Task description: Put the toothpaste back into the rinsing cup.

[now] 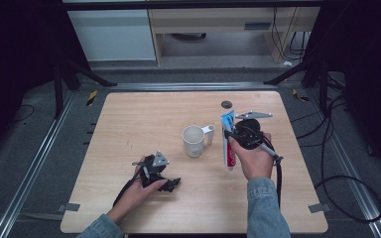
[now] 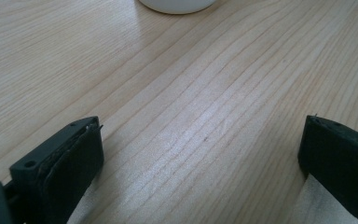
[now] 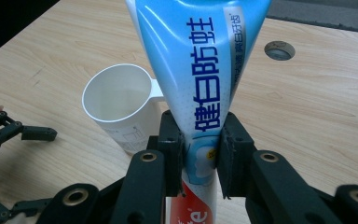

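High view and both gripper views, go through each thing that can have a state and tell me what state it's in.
White plastic mug: upright on the table, empty, apart from the tube.
Blue and white toothpaste tube: lifted off the table, clamped between the jaws.
Right hand-held gripper: shut on the tube.
Left hand-held gripper: open, holding nothing, low over the light wooden table.

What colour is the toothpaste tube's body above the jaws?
Light blue with dark blue lettering; the toothpaste tube shows this best in the right gripper view.
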`<state>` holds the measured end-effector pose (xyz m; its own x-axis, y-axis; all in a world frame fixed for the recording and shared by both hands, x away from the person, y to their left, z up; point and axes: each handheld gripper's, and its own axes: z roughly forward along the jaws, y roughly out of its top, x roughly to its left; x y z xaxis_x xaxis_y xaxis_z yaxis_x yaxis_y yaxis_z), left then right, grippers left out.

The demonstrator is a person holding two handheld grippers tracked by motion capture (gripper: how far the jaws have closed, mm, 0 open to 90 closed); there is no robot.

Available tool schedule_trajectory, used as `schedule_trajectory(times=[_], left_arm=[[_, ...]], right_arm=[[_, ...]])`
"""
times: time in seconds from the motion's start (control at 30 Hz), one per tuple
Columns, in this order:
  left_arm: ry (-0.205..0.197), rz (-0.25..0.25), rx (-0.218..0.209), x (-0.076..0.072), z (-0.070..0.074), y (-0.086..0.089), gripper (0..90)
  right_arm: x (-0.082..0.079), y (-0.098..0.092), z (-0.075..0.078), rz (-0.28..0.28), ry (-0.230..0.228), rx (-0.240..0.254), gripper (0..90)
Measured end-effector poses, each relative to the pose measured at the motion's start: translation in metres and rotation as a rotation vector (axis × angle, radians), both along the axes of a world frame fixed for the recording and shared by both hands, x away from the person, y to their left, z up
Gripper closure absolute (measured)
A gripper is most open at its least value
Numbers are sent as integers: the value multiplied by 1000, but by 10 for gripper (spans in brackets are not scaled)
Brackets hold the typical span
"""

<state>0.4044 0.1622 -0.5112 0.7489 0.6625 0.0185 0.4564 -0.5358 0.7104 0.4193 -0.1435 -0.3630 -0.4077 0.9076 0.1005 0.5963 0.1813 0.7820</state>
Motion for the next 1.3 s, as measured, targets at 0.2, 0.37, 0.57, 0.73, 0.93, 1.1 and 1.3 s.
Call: schedule_trajectory(times=[0.2, 0.37, 0.57, 0.73, 0.93, 1.1, 1.3], left_arm=[[0, -1, 0, 0, 0, 0, 0], [0, -1, 0, 0, 0, 0, 0], [0, -1, 0, 0, 0, 0, 0], [0, -1, 0, 0, 0, 0, 0], [1, -2, 2, 0, 0, 0, 0], [1, -2, 2, 0, 0, 0, 0], [0, 0, 0, 0, 0, 0, 0]], right_arm=[[3, 4, 3, -8, -19, 13, 738], [4, 7, 4, -12, -45, 30, 738], [4, 10, 8, -22, -78, 44, 738], [4, 15, 17, -30, -126, 51, 738], [5, 24, 28, -28, -169, 66, 738], [7, 30, 34, -28, -196, 60, 738], [7, 39, 42, -49, -251, 84, 738]])
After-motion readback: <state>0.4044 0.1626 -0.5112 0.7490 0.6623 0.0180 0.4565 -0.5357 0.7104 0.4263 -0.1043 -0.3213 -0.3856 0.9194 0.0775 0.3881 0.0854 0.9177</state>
